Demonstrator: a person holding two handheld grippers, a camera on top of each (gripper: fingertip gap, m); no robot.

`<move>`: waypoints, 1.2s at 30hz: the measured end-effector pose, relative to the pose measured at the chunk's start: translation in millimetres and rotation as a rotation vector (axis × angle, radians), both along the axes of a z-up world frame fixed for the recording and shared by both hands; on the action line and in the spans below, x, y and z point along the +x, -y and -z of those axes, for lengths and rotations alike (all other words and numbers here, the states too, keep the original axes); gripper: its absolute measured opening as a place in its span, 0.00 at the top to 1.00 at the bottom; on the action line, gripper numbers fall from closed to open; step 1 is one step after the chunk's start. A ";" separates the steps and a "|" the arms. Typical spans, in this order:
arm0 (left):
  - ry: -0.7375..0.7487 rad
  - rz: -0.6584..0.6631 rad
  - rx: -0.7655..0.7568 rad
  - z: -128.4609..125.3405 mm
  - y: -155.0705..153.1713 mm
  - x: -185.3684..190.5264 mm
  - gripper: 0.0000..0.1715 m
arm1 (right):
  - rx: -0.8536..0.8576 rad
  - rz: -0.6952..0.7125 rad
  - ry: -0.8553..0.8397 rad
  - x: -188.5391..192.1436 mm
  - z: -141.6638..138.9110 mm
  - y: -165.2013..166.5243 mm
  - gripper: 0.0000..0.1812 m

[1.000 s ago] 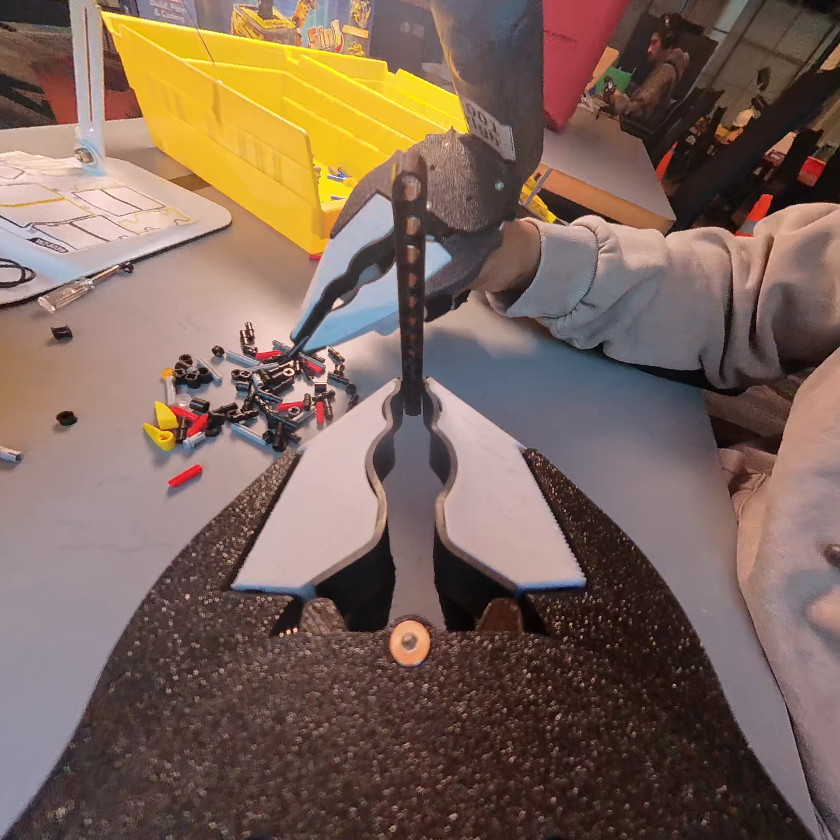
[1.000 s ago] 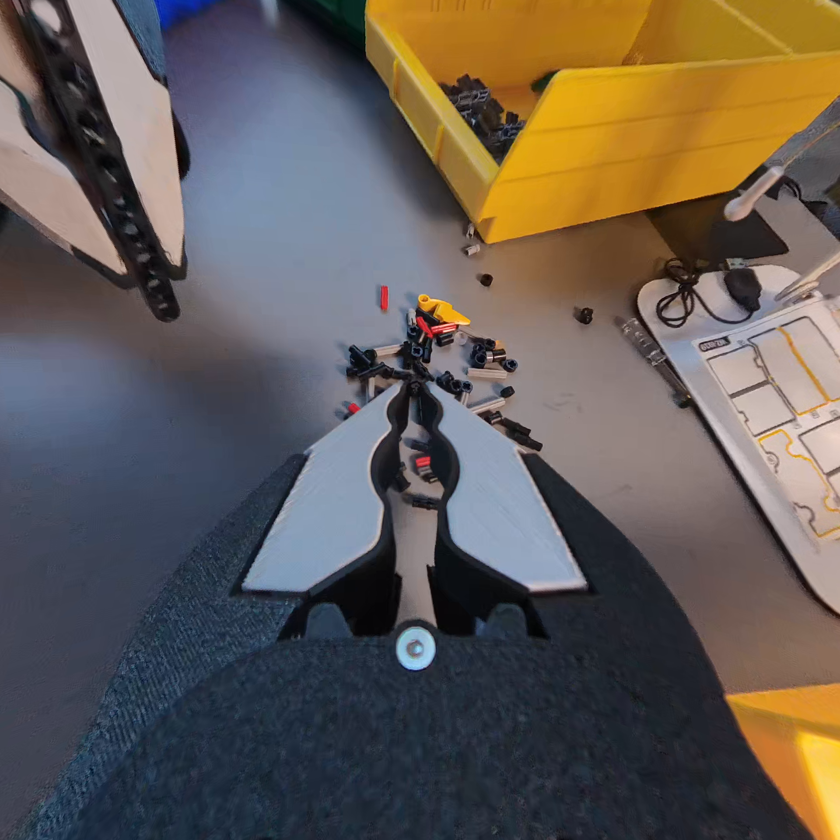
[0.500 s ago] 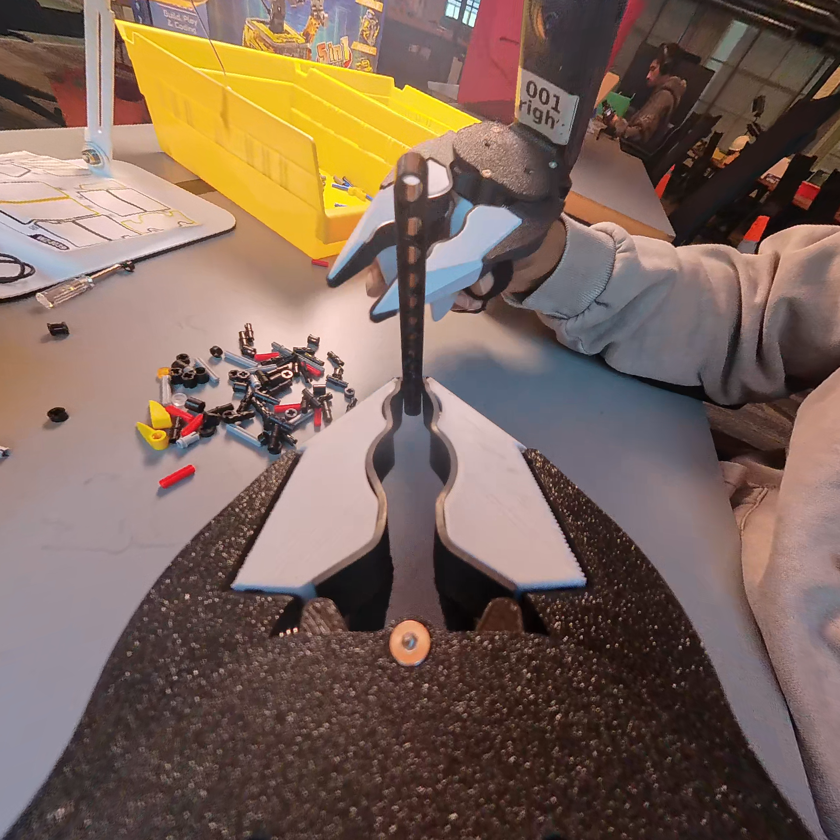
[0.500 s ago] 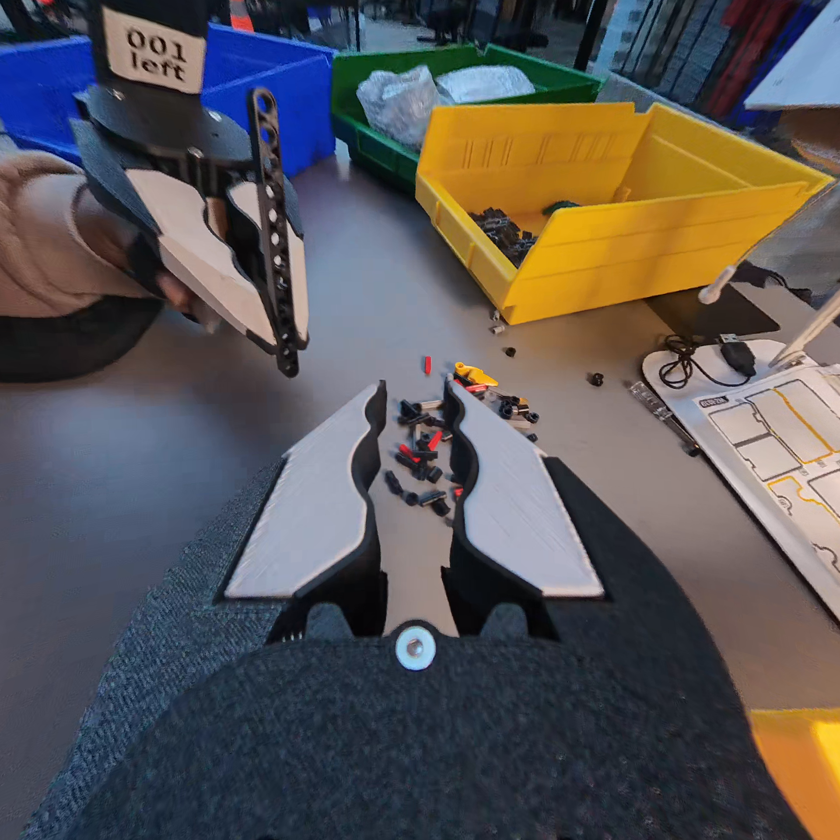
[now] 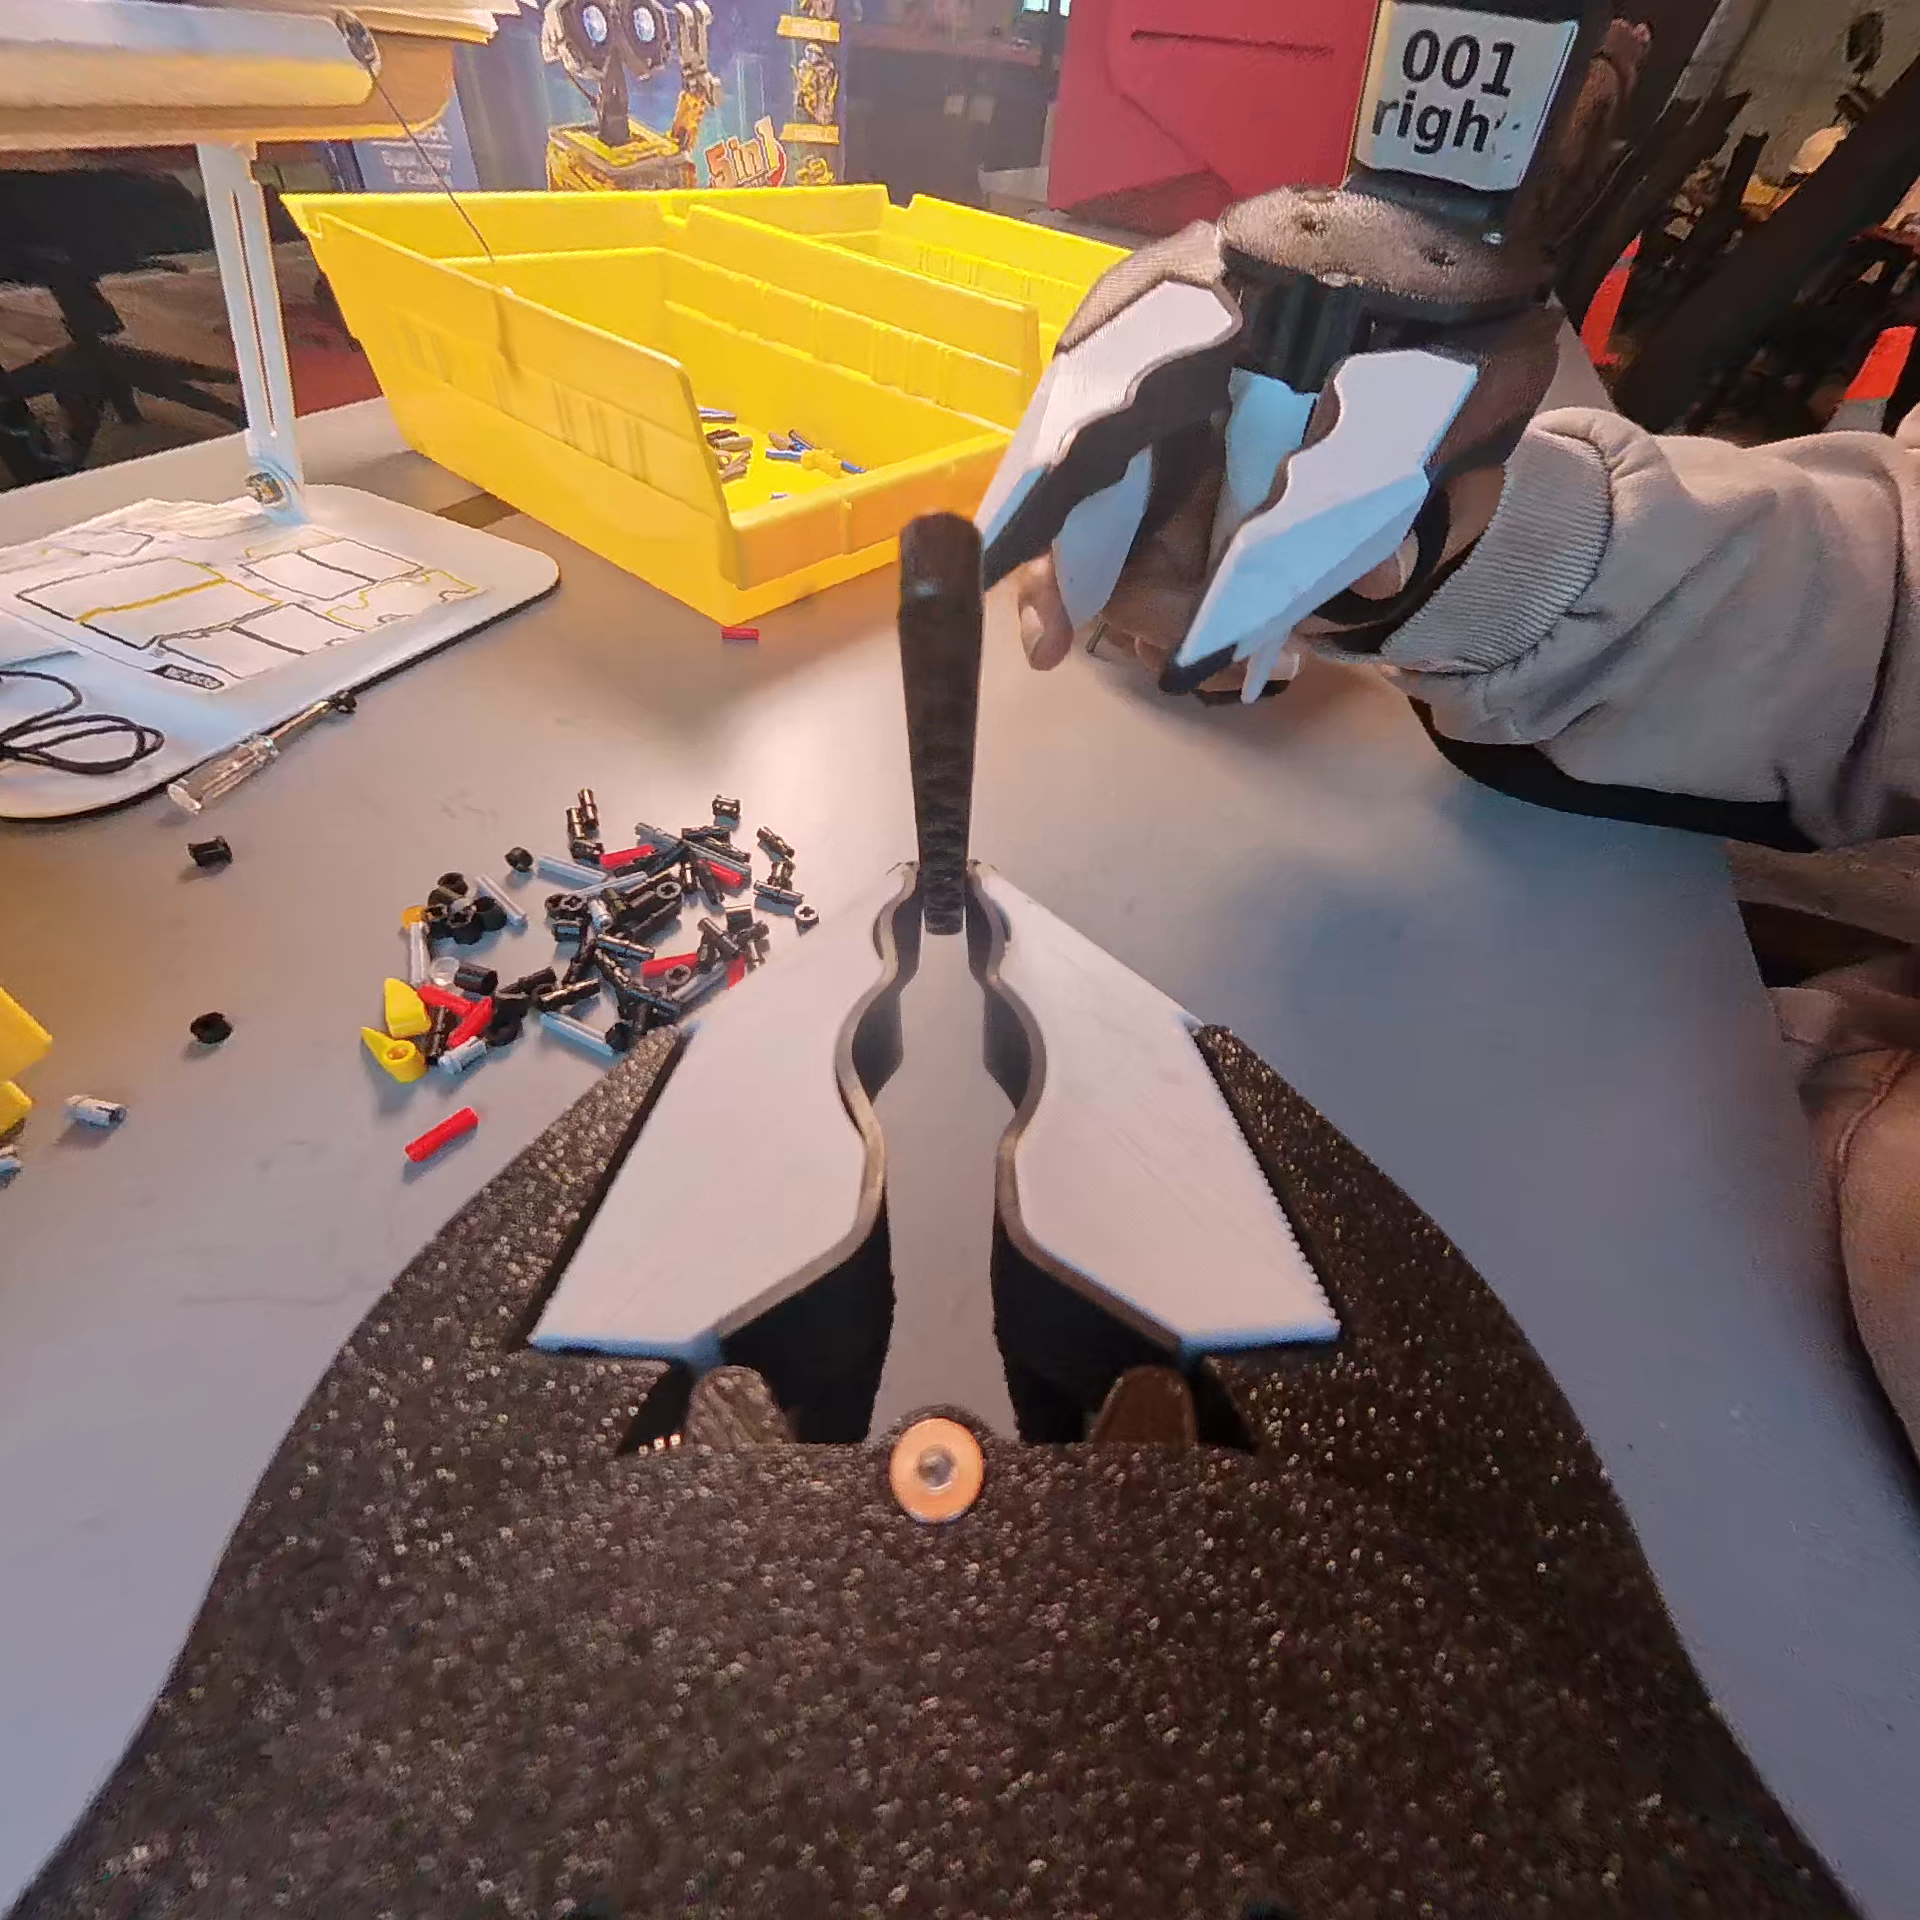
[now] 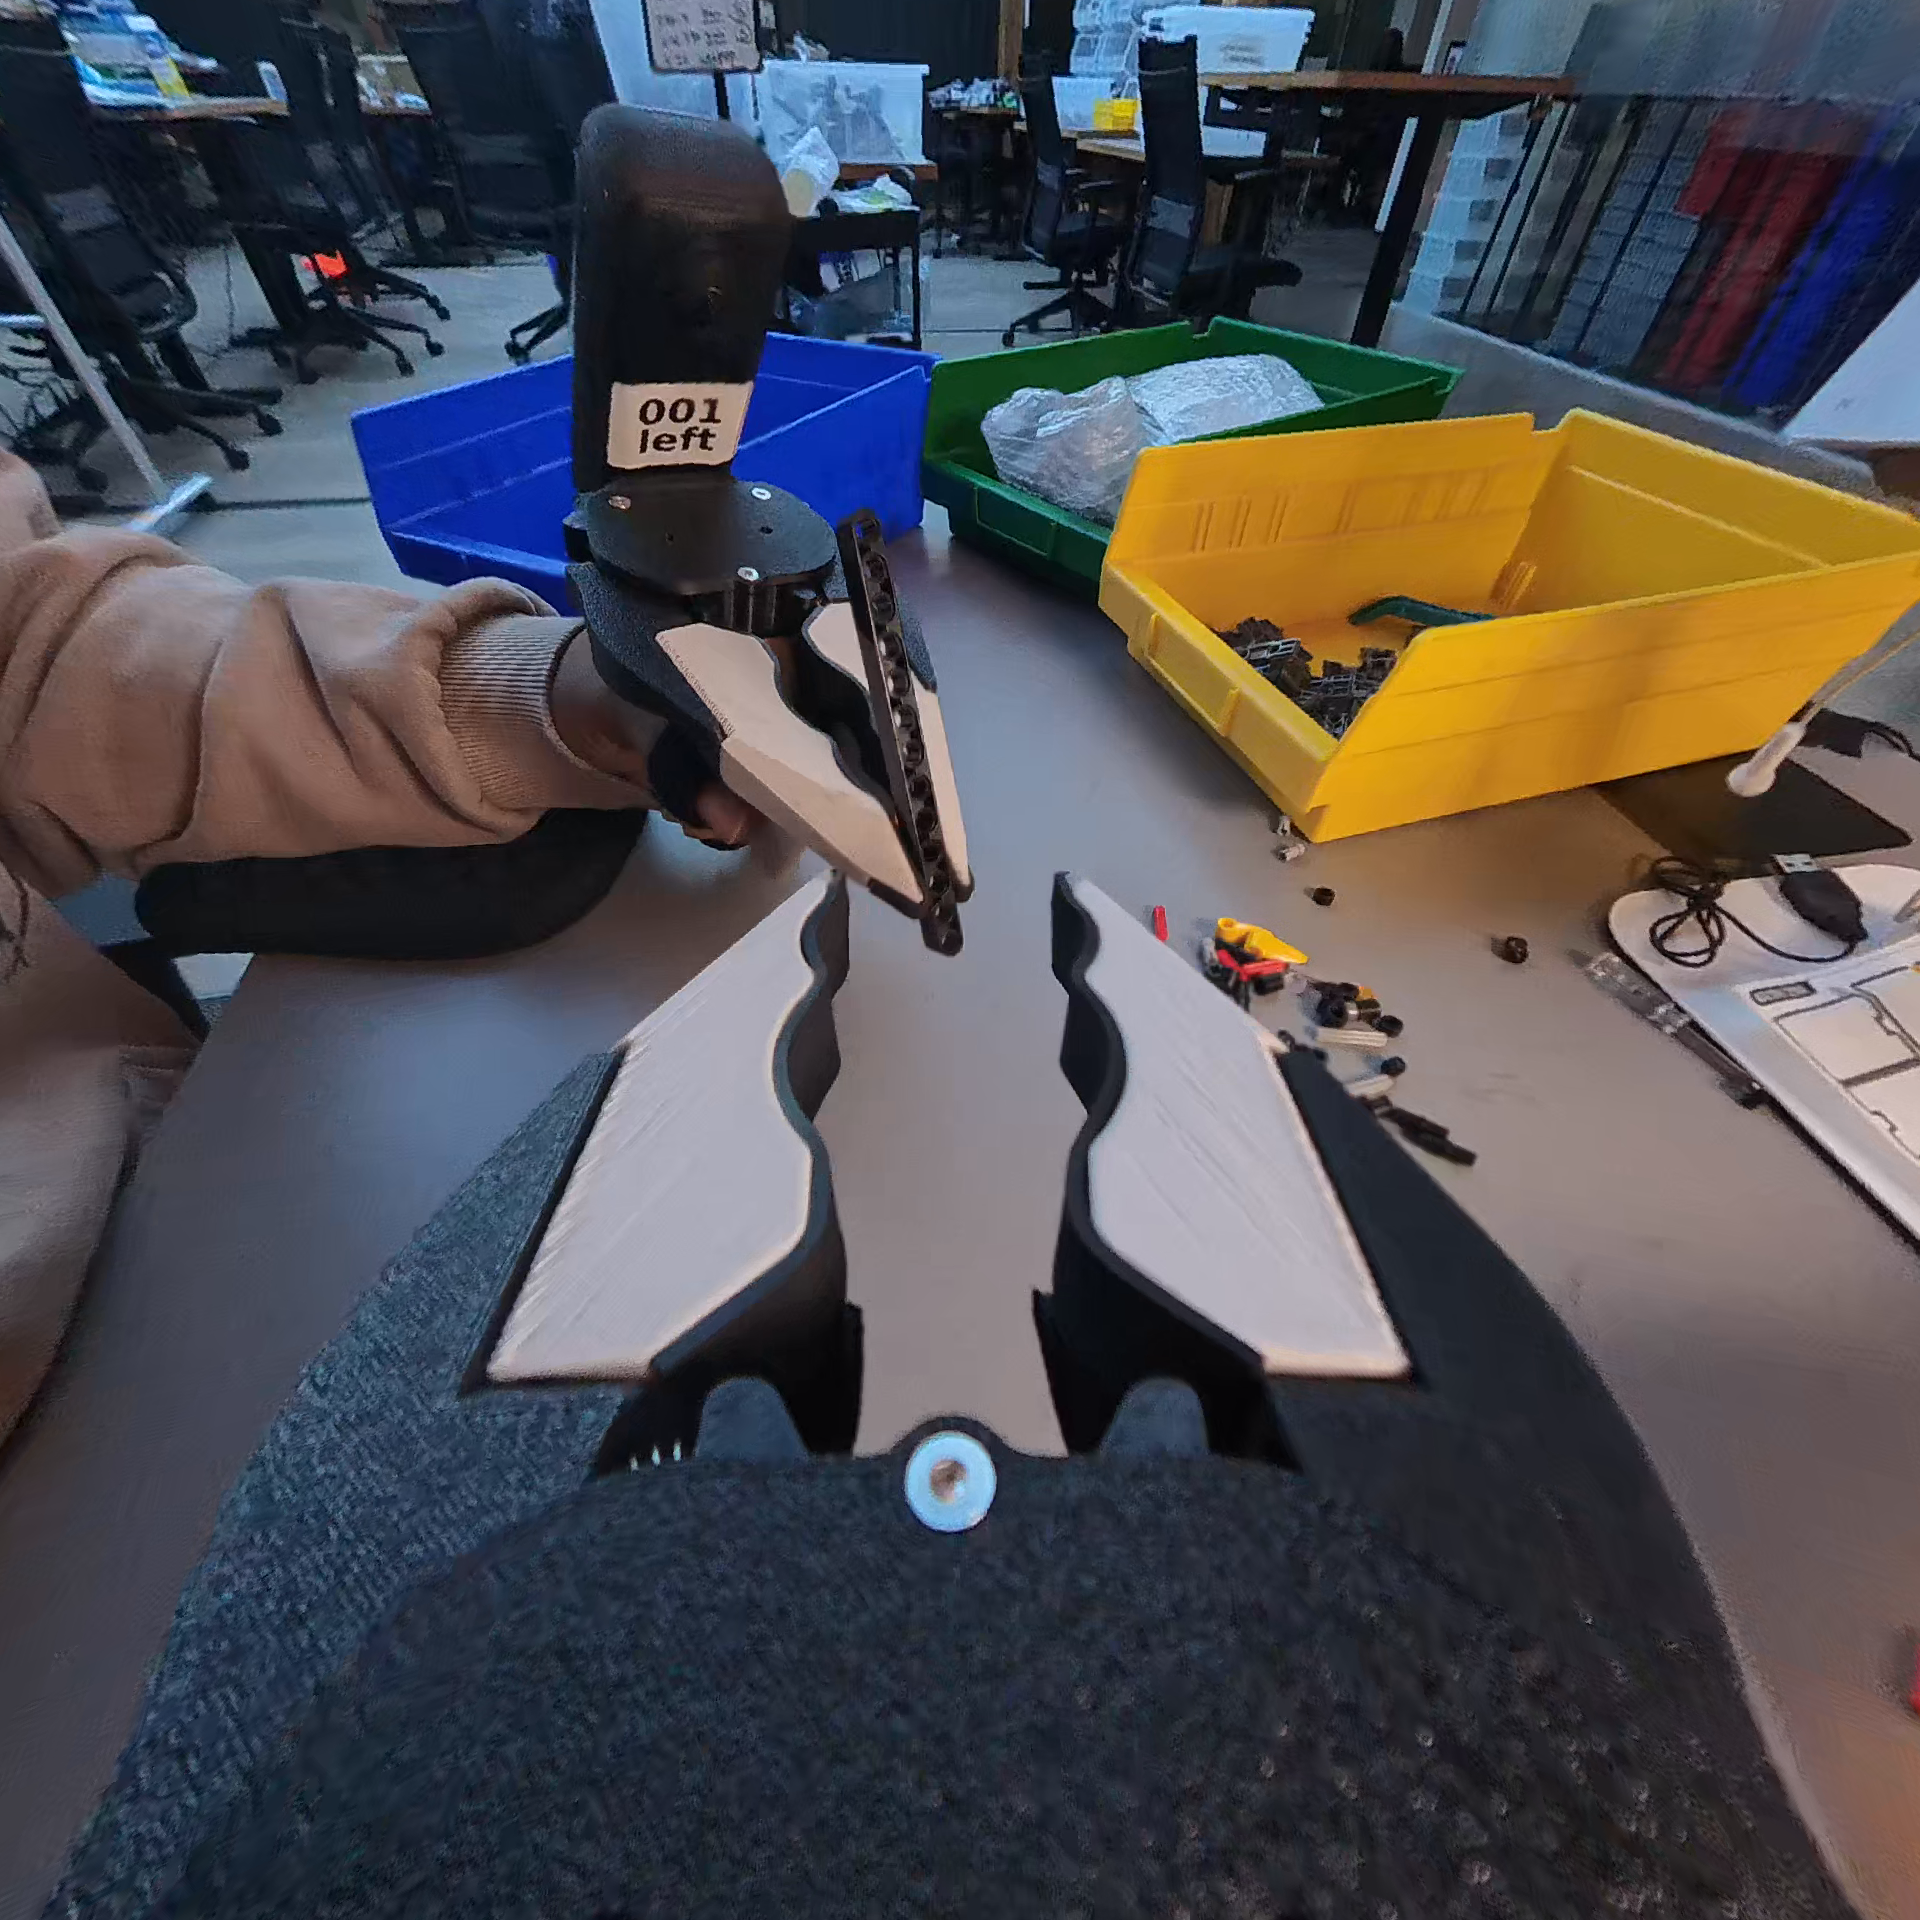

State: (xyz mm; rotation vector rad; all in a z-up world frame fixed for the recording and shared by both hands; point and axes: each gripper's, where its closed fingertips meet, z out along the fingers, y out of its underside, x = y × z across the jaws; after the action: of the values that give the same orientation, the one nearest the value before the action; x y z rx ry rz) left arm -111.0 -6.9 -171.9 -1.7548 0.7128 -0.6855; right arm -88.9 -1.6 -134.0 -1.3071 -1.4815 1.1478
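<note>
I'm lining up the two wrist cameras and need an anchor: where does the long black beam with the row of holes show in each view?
Left wrist view: black beam stands at centre, seen edge-on, clamped at its lower end by the left gripper.
Right wrist view: upper centre-left, slanting across the left gripper, holes visible.
Shared landmark: the pile of small parts on the grey table.

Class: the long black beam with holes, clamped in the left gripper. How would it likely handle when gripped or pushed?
The black beam looks stiff: it juts straight from the left gripper. Probably light, being thin and perforated. Held only at one end, it may pivot if pushed.
</note>
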 end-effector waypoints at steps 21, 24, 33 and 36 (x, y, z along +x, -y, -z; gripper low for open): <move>0.198 0.247 0.104 -34.6 34.7 51.6 0.95 | 0.076 -0.070 -0.065 18.5 12.6 40.4 0.96; 0.107 0.208 0.124 -31.0 30.5 42.7 0.90 | 0.161 -0.029 -0.053 22.7 11.6 29.3 0.96; -0.344 0.216 0.126 -13.6 38.2 19.7 0.93 | 0.462 -0.053 0.116 27.8 43.6 27.0 0.97; -0.430 0.210 0.083 -7.3 43.2 19.5 0.95 | 0.505 -0.052 0.131 28.3 45.9 27.3 0.97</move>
State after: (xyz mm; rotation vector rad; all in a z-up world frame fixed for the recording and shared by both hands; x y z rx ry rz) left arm -91.5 -50.1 -164.6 -1.7839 1.2147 -0.4083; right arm -60.6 -28.8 -179.9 -1.0083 -1.7648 0.6616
